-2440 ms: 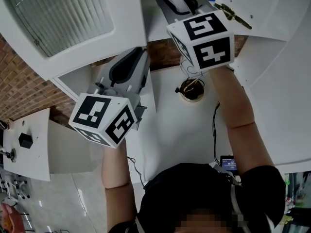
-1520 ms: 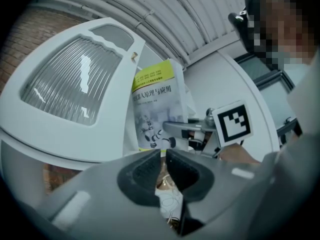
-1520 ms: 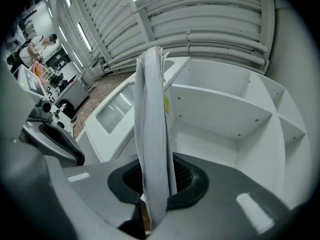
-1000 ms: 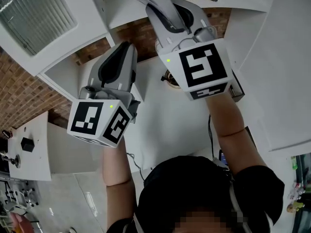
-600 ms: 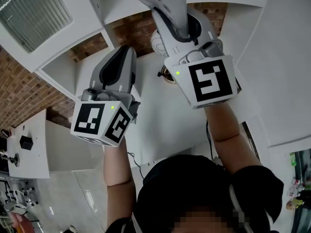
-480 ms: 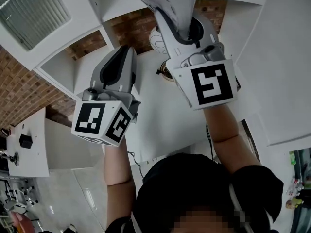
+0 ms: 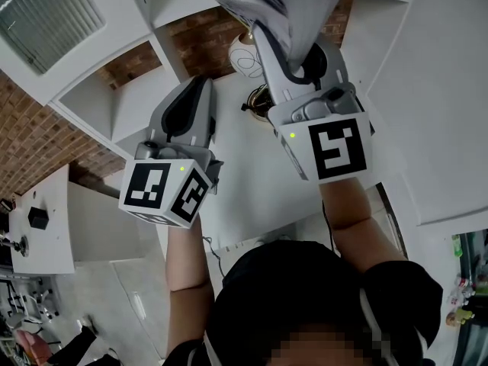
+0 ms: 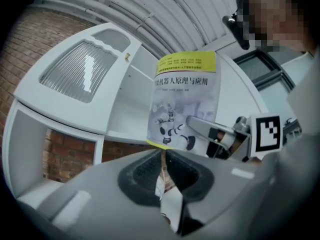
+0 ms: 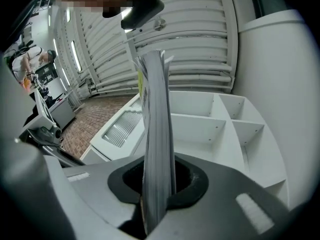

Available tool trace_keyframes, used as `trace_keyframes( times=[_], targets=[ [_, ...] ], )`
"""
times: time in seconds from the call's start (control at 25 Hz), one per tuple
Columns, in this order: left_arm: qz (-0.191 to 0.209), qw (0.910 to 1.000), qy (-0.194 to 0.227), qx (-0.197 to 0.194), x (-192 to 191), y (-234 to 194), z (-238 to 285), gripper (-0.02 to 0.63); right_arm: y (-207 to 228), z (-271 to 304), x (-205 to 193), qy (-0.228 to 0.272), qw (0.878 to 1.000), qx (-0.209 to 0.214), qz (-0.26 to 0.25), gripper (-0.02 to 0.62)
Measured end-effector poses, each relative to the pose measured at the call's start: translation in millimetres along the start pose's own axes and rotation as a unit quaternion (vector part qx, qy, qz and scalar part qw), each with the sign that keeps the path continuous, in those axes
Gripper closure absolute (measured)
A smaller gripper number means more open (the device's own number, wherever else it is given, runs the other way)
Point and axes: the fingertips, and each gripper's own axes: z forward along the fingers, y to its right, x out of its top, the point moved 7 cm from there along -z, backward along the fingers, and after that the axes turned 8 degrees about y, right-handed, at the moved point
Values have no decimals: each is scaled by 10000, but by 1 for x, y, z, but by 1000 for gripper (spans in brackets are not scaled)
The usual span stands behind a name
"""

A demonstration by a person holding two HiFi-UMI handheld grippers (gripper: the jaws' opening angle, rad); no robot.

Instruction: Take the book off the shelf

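Yellow-banded book (image 8: 185,104), its cover reading "机器人原理与应用", is clamped by the fingers of the right gripper (image 9: 159,181); the left gripper (image 8: 163,159) has fingers closed, empty.

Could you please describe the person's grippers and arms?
Both the left gripper and right gripper are light grey with dark inner padding. Each carries a white cube of black square markers and a green light. The person wears a black short-sleeved shirt.

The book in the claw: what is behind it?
Behind the book, gripped edge-on by the right claw, stands a white shelf unit with open compartments. The strip of shelf directly behind the pages is covered.
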Motion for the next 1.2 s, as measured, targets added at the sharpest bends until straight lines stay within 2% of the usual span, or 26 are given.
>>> trace_keyframes(
  times=[0.36,0.56,0.88,1.2],
  targets=[
    [-51,9999,-112,40,-12,4,-7,572,-4,-25,-25,-401,9977,102,534,529],
    [-150,9996,-250,57,-26,9,-16,572,-11,-43,-35,-643,9960,216,574,529],
    [-389,9980,-477,158,-49,13,-31,572,-31,-65,-51,-1019,9910,509,698,529],
    [-541,9956,-663,378,-70,14,-50,572,-53,-83,-67,-1328,9816,902,1032,529]
  ],
)
